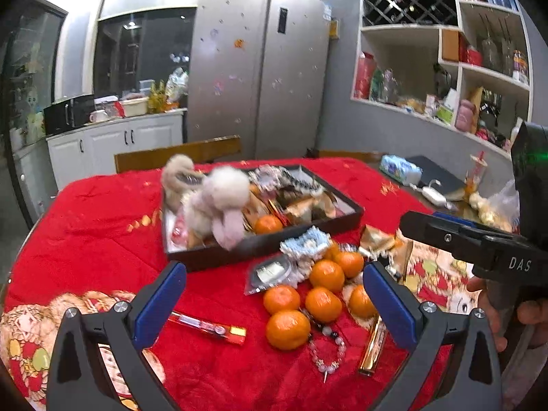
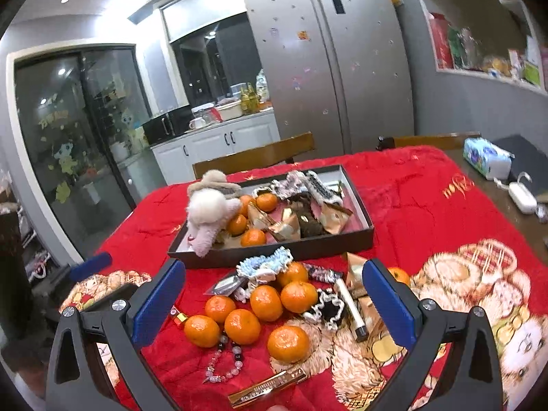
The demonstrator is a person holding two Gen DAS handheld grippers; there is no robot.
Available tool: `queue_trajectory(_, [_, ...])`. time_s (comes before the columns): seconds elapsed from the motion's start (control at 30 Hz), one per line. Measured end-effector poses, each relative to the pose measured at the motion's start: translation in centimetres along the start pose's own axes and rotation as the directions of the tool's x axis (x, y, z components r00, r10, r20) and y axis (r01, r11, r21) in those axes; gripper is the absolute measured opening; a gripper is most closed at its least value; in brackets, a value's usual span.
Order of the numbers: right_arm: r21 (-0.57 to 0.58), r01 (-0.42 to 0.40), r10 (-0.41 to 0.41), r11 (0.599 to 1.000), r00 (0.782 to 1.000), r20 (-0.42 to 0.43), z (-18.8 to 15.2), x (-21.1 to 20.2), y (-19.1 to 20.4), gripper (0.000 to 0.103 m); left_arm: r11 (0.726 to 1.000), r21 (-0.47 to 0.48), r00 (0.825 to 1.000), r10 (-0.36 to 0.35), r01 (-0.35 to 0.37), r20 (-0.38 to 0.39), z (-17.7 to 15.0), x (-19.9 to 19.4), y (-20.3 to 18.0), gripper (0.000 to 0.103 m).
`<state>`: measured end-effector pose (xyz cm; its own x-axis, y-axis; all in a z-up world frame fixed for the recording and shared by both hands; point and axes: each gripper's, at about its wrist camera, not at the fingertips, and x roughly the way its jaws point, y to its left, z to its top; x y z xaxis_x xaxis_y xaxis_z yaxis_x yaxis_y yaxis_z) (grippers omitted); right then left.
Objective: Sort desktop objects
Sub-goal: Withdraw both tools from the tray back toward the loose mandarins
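Observation:
A dark tray [image 1: 274, 239] [image 2: 356, 239] on the red cloth holds fluffy plush toys [image 1: 219, 202] [image 2: 209, 210], tangerines, gold packets and hair ties. In front of it lie several tangerines [image 1: 287, 328] [image 2: 287, 342], a bead bracelet [image 1: 325, 349] [image 2: 226, 359], a blue scrunchie [image 1: 308, 245] [image 2: 263, 263], a black-and-white scrunchie [image 2: 328, 308], a gold bar [image 1: 371, 349] [image 2: 267, 388] and a red packet [image 1: 209, 327]. My left gripper [image 1: 274, 304] is open and empty above the pile. My right gripper [image 2: 274, 304] is open and empty too; its body [image 1: 479, 243] shows at the right in the left wrist view.
A tissue pack [image 1: 400, 169] [image 2: 486, 154], a white charger [image 1: 433, 195] [image 2: 520, 195] and a dark laptop [image 1: 435, 171] lie on the bare table at the right. Wooden chairs [image 1: 178, 154] [image 2: 253, 156] stand behind the table. A fridge [image 1: 260, 68] stands at the back.

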<state>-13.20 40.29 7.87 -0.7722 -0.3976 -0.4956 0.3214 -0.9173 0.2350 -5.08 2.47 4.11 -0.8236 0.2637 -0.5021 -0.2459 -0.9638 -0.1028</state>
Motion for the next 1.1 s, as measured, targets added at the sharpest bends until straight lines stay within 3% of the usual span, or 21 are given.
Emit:
queue_trajectory(0.27, [0.038,0.007,-0.004,0.999,0.997,-0.083,-2.4,1.6,-1.1,0.103,0.999,-0.01,0.997,-0.053,0.052,-0.054,-1.4,1.6,-1.0,0.103])
queue_trajectory(0.9, [0.073,0.005,0.007,0.997,0.987,-0.162,-4.8,3.6,-2.1,0.103,0.997,-0.058,0.986,-0.066,0.057,-0.156,-3.8,4.7,-0.8,0.103])
queue_trajectory(1.1, [0.098,-0.005,0.025,0.995,0.98,-0.199,-5.8,4.7,-2.3,0.103,0.993,-0.076,0.979,-0.099,0.087,-0.181,-4.2,5.6,-0.8,0.097])
